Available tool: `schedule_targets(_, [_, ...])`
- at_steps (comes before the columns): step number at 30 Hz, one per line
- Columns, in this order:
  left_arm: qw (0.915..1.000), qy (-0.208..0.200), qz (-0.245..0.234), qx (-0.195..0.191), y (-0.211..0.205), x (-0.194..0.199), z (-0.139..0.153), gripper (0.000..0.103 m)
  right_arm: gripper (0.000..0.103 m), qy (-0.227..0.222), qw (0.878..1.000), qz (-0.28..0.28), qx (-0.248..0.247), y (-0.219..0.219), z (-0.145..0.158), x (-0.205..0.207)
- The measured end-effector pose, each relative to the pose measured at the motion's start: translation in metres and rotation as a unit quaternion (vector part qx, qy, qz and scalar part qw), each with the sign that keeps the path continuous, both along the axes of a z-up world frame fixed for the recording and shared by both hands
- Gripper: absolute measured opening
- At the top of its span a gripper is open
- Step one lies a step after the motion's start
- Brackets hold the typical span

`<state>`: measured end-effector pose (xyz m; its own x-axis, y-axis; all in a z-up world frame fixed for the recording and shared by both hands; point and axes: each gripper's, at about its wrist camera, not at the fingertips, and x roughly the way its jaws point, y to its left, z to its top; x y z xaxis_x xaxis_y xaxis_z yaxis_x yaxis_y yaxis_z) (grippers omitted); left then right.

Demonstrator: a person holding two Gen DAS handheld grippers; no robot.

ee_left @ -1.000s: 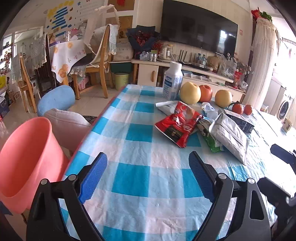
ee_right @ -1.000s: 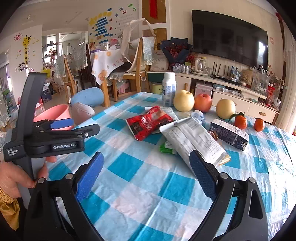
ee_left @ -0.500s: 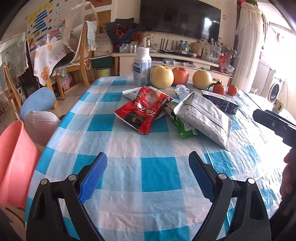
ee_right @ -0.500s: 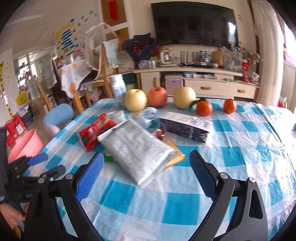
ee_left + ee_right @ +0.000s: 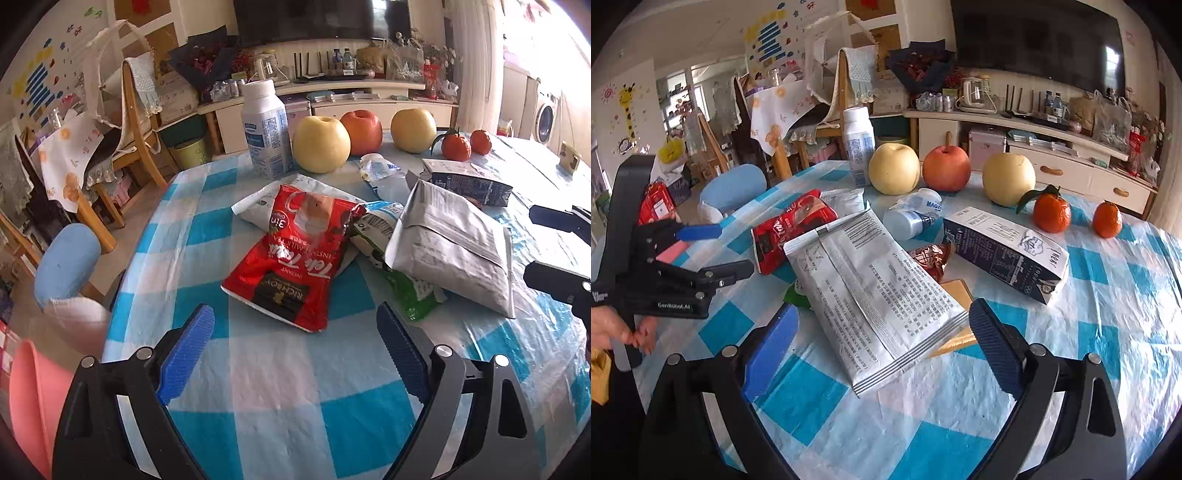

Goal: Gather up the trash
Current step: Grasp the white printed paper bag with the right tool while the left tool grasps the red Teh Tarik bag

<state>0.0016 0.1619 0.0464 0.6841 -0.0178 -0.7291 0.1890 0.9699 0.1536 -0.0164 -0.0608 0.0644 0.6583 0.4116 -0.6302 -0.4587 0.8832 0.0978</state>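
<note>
The left gripper (image 5: pixel 295 347) hovers over the blue-and-white checked tablecloth (image 5: pixel 258 398) with its jaws spread wide and nothing between them; both blue pads (image 5: pixel 184 354) are clear of any surface. Straight ahead at twelve o'clock, just beyond the fingertips, lies the red instant milk tea packet (image 5: pixel 295 266), flat on the cloth and overlapping a white wrapper (image 5: pixel 258 201) behind it. At about one o'clock a green wrapper (image 5: pixel 410 291) pokes out from under the large silver-grey pouch (image 5: pixel 454 251).

The right gripper (image 5: pixel 882 343) is likewise wide open and holds nothing. The near corner of the silver-grey pouch (image 5: pixel 871 295) reaches down into the gap between its pads, though neither pad presses on it. Under the pouch's right edge sits a thin tan piece (image 5: pixel 955 291), and at one o'clock lies a dark blue-and-white carton (image 5: pixel 1004 251) on its side. A crumpled plastic bottle (image 5: pixel 912 218) lies at twelve o'clock behind the pouch, with a dark red foil wrapper (image 5: pixel 931 258) between pouch and carton.

Along the far edge of the table stand a white bottle (image 5: pixel 858 147), two yellow pears (image 5: pixel 894 168), a red apple (image 5: pixel 945 166) and two tangerines (image 5: pixel 1052 212). In the left wrist view a pink bin (image 5: pixel 29 402) shows at eight o'clock, below the table edge.
</note>
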Motion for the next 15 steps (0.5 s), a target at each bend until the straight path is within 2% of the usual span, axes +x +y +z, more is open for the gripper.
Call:
schedule_targets(7, [0.9981,0.021,-0.037,0.044,-0.01,0.036,-0.006,0.089,0.094,0.011,0.999,0.045,-0.004,0.008,-0.002,0.024])
schedule_targets(11, [0.9969,0.026,-0.043,0.059,-0.013,0.047,-0.011,0.089,0.094,0.018,0.998,0.068,0.0,0.009,-0.003,0.033])
schedule_targets(15, [0.996,0.031,-0.045,0.071,-0.014,0.059,-0.016,0.089,0.094,0.018,0.996,0.081,-0.022,0.016,-0.008,0.041])
